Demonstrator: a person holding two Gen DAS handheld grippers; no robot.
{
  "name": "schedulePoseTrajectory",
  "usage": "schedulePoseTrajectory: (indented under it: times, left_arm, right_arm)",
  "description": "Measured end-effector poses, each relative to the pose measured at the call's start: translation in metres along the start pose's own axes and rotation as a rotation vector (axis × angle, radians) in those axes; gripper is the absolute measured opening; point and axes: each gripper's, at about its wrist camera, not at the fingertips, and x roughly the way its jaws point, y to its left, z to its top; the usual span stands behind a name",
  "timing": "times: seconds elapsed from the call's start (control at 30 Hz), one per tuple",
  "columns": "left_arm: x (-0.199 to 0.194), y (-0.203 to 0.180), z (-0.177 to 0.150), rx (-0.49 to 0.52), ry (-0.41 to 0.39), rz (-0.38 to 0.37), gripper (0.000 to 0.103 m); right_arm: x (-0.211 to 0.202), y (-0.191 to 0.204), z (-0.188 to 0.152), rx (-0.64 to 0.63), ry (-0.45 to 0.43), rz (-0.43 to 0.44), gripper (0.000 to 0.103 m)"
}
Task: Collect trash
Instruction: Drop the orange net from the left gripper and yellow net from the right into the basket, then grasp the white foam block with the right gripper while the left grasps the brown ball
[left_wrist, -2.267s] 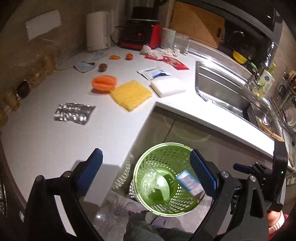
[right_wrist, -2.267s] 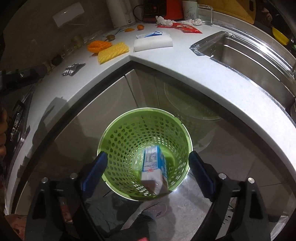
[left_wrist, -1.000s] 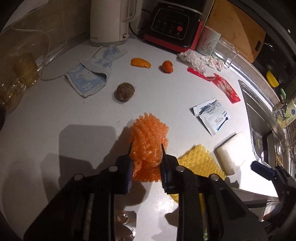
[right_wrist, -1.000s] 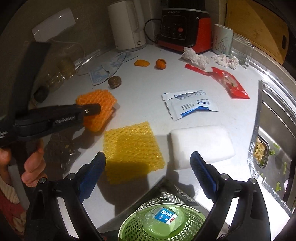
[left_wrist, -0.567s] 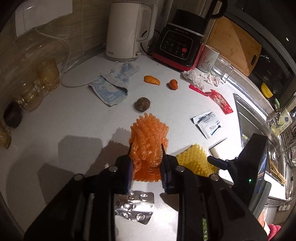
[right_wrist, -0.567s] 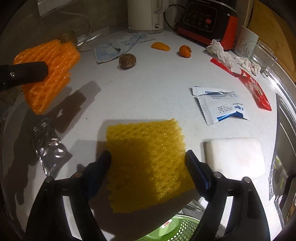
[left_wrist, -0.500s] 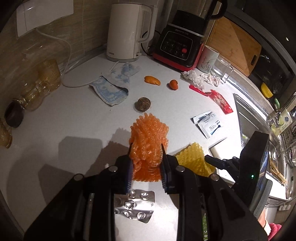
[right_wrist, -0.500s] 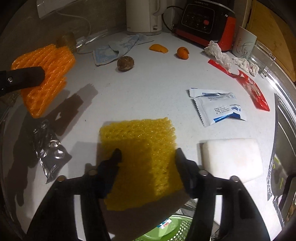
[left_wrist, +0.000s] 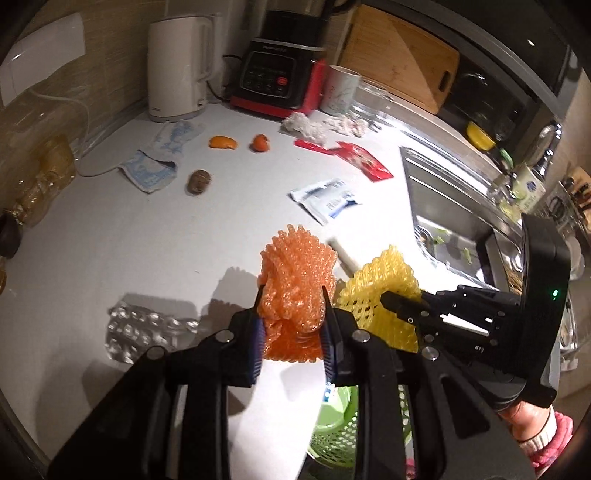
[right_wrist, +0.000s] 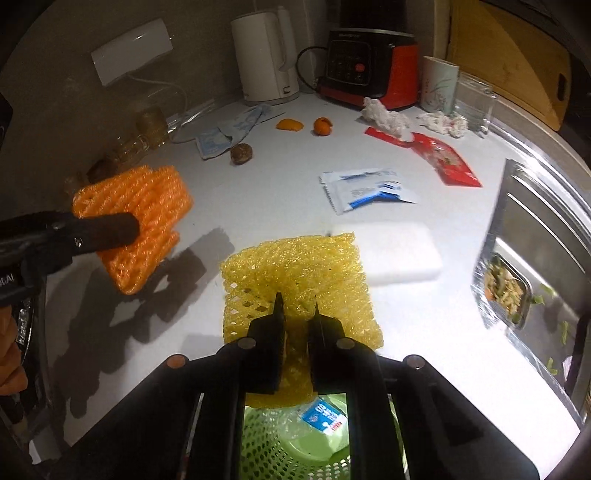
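My left gripper (left_wrist: 291, 291) is shut on a crumpled orange foam net (left_wrist: 295, 273), held above the white counter (left_wrist: 129, 251). In the right wrist view the same orange foam net (right_wrist: 147, 218) hangs at the left in the left gripper's fingers (right_wrist: 110, 229). My right gripper (right_wrist: 297, 301) is shut on a yellow foam net (right_wrist: 299, 269), lifted off the counter edge; that yellow foam net (left_wrist: 380, 284) also shows in the left wrist view. The green perforated bin (right_wrist: 273, 435) stands on the floor below, with a small carton and plastic inside.
On the counter lie a silver blister pack (left_wrist: 144, 328), a white foam block (right_wrist: 399, 251), a blue-and-white sachet (right_wrist: 365, 192), a red wrapper (right_wrist: 443, 155), crumpled tissues (right_wrist: 384, 110), orange peels (right_wrist: 291, 125), a brown pit (right_wrist: 242, 151) and a face mask (right_wrist: 229, 129). The sink (right_wrist: 535, 236) is at right.
My right gripper went from wide open around the yellow net to shut on it and lifted it. My left gripper carried the orange net up and toward the counter edge.
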Motion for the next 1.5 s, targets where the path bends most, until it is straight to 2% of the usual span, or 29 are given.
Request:
schedulePoseTrajectory:
  times: [0.2,0.3,0.4,0.47,0.5,0.57,0.7,0.9,1.0,1.1,1.17,1.23,1.37,1.5]
  left_arm:
    - [0.024,-0.072,-0.05,0.068,0.11,-0.106,0.026]
    - [0.041,-0.098,-0.076,0.087,0.16,-0.11,0.027]
    - [0.055,-0.118,-0.098,0.112,0.191,-0.076,0.043]
    - [0.062,-0.127,-0.109,0.122,0.21,-0.052,0.06]
    - [0.065,-0.132,-0.113,0.123,0.217,-0.047,0.063]
    - [0.068,-0.137,-0.119,0.123,0.227,-0.03,0.07]
    - [0.066,-0.138,-0.122,0.087,0.228,-0.009,0.076]
    - [0.04,-0.119,-0.112,0.029,0.165,0.039,0.08]
    - [0.024,-0.105,-0.105,-0.006,0.12,0.078,0.086]
    - [0.009,-0.089,-0.098,-0.037,0.086,0.118,0.089]
    - [0.004,-0.079,-0.096,-0.061,0.074,0.141,0.089]
    - [0.002,-0.069,-0.094,-0.082,0.074,0.161,0.089]
    - [0.002,-0.051,-0.087,-0.121,0.074,0.185,0.089]
    - [0.001,-0.038,-0.071,-0.122,0.05,0.187,0.089]
  right_arm:
    - [-0.051,-0.051,-0.061,0.093,0.017,-0.105,0.012]
    - [-0.065,-0.069,-0.09,0.129,0.033,-0.125,0.012]
    - [-0.076,-0.079,-0.115,0.149,0.048,-0.117,0.012]
    - [-0.079,-0.081,-0.127,0.15,0.058,-0.114,0.012]
    - [-0.081,-0.082,-0.132,0.153,0.062,-0.109,0.012]
    - [-0.082,-0.084,-0.141,0.157,0.069,-0.101,0.012]
    - [-0.084,-0.088,-0.156,0.171,0.08,-0.08,0.013]
    - [-0.077,-0.089,-0.162,0.162,0.089,-0.032,0.015]
    - [-0.067,-0.079,-0.164,0.127,0.107,0.011,0.015]
    - [-0.053,-0.064,-0.169,0.077,0.14,0.051,0.024]
    - [-0.046,-0.057,-0.171,0.057,0.156,0.057,0.055]
    - [-0.044,-0.053,-0.17,0.05,0.153,0.056,0.068]
    - [-0.045,-0.051,-0.154,0.054,0.137,0.075,0.077]
    - [-0.042,-0.05,-0.117,0.036,0.095,0.068,0.083]
